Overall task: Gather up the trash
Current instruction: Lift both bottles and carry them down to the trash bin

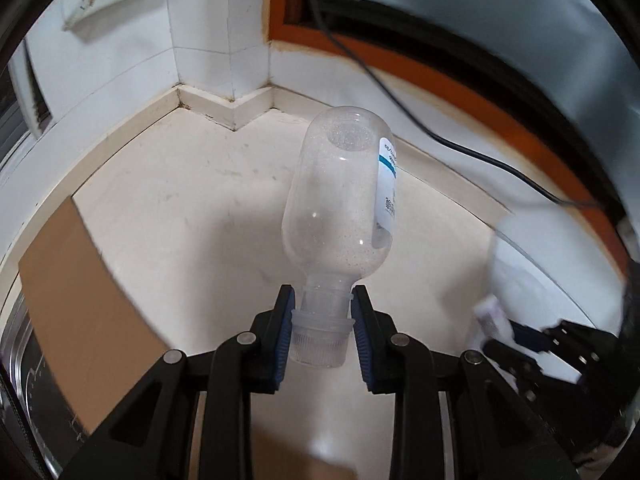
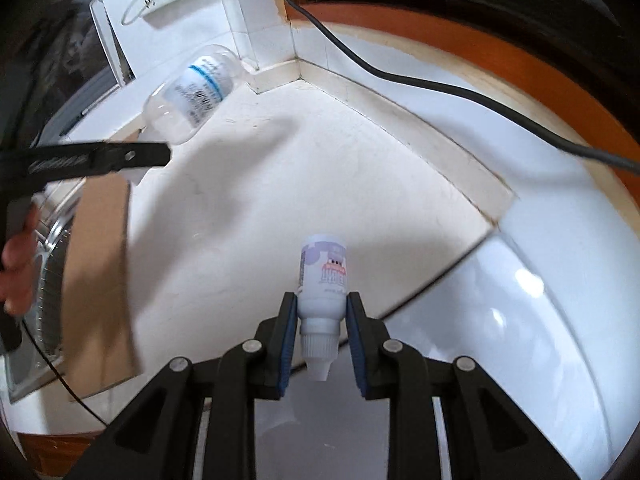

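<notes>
Left gripper [image 1: 322, 308] is clamped on the neck of a clear plastic bottle [image 1: 340, 196], which sticks out past the fingertips in the air above the cream countertop [image 1: 192, 200]. Right gripper [image 2: 321, 312] is squeezed onto a small white dropper bottle [image 2: 323, 276], nozzle toward the camera. Off to the left there's a brown cardboard sheet [image 2: 96, 280], and a black cable [image 2: 440, 80] runs along the back wall.
</notes>
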Demonstrator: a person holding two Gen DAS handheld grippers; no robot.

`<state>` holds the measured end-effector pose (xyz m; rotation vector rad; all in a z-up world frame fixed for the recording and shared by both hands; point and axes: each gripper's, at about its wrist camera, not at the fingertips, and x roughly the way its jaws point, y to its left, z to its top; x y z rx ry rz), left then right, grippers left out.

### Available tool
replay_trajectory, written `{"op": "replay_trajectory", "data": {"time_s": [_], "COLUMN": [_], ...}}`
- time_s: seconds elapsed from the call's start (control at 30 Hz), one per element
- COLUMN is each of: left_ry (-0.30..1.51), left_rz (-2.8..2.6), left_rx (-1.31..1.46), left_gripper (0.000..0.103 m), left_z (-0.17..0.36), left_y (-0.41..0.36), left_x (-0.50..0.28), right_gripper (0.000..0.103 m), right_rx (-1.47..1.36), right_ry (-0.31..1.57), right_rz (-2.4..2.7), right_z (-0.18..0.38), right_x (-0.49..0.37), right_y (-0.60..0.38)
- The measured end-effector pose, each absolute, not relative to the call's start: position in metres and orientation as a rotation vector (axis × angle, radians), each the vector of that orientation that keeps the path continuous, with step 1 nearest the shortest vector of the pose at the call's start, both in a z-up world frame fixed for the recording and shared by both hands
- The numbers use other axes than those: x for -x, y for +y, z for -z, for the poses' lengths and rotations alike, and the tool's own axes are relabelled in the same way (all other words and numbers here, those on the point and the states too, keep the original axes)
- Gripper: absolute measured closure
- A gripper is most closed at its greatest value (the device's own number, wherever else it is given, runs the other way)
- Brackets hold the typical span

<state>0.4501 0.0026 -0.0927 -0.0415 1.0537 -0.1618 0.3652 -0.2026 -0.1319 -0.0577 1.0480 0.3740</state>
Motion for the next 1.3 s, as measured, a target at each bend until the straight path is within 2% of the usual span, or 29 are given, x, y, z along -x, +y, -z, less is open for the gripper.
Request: {"op": "replay_trajectory", "data": {"time_s": [0.3,0.67,1.0,1.3], "left_ry": [1.05,1.034,1.073,1.122], "left_rz": [0.284,0.309,0.215,0.111], "left_rx": [0.021,-0.022,0.014,0.017], "left_gripper": [0.077,0.077,0.077,0.076], "left_z": [0.056,0.039,0.07,0.121], "left_y": [-0.003,-0.013,-0.026,-0.036], "left_x": [-0.331,-0.195,-0.1,-0.048], "right_gripper": [0.079,0.079,0.079,0.079], "right_rx": [-0.018,-0.075,-0.1,-0.059], "right_ry": [1.013,1.038,1.09,1.153], "right_rz": [-0.302,-0.321,-0.384,-0.433], "right_z": [0.092,0.079,0.094,0.135], "right_x": [-0.273,-0.184,-0.114,-0.071], "right_y": [-0.196,-0.193,-0.199,-0.191]}}
